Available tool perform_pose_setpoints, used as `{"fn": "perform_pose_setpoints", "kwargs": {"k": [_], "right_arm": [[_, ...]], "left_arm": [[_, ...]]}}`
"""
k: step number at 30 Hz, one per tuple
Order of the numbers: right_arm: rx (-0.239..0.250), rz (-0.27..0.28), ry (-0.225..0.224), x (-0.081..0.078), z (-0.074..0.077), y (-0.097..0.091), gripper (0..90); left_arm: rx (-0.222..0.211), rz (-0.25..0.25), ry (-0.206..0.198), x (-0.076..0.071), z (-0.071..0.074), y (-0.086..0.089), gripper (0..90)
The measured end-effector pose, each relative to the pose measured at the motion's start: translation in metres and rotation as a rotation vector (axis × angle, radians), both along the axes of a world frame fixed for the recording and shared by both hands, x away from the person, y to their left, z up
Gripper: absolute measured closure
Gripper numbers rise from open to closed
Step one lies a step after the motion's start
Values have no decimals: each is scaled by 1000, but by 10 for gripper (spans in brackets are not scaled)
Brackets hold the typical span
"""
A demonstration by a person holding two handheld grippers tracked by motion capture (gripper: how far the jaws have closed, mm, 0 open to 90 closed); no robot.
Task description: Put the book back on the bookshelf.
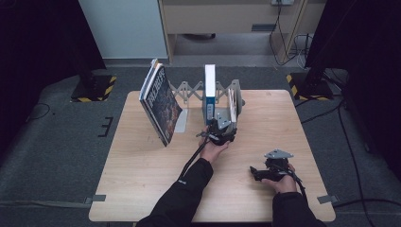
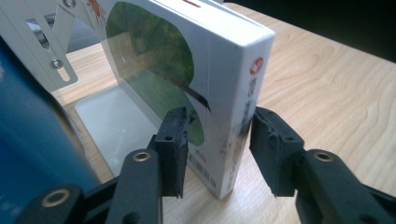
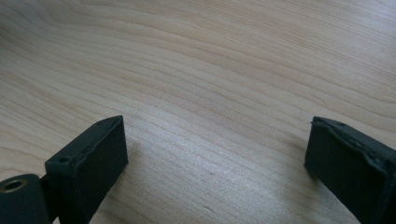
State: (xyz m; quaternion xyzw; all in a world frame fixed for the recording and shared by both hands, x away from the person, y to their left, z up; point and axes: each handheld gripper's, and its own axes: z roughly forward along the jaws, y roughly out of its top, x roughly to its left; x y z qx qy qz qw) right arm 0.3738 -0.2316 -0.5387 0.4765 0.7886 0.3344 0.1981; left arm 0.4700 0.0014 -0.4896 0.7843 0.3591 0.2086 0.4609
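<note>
Upright white book (image 2: 219, 88), spine seemingly gripper-facing

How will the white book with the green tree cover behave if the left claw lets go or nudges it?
The white book with the green tree cover stands upright on its narrow bottom edge, so it probably tips sideways easily. Its squared spine suggests it is stiff, not floppy. The cover looks glossy, so the left claw, whose pads stand just off it, might slip.

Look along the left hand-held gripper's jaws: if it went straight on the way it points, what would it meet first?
The left hand-held gripper would most likely meet the white book first: its spine already stands between the open jaws, with small gaps at both pads. Behind it stands the bookend rack.
</note>
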Motion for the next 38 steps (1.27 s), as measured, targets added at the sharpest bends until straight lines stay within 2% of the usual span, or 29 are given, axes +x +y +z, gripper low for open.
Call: {"fn": "perform_pose_setpoints", "kwargs": {"k": [3, 10, 14, 17, 31, 33, 36, 38], "right_arm": [[0, 0, 0, 0, 0, 0, 59], [-2, 1, -2, 0, 0, 0, 59], [0, 0, 0, 0, 0, 0, 59], [0, 0, 0, 0, 0, 0, 59], [-1, -7, 0, -1, 0, 1, 56], [-1, -7, 1, -1, 0, 1, 56], [0, -7, 1, -1, 0, 1, 56], [0, -7, 1, -1, 0, 1, 56]], "left_arm": [[8, -16, -6, -6, 3, 8, 527], [18, -62, 9, -25, 13, 31, 463], [36, -78, 36, -37, 15, 49, 406], [28, -81, 70, -46, 13, 64, 375], [39, -39, 195, -79, -7, 137, 255], [37, -23, 196, -82, -8, 148, 245], [17, 0, 217, -85, -11, 164, 229], [22, 10, 221, -87, -14, 173, 217]]}}
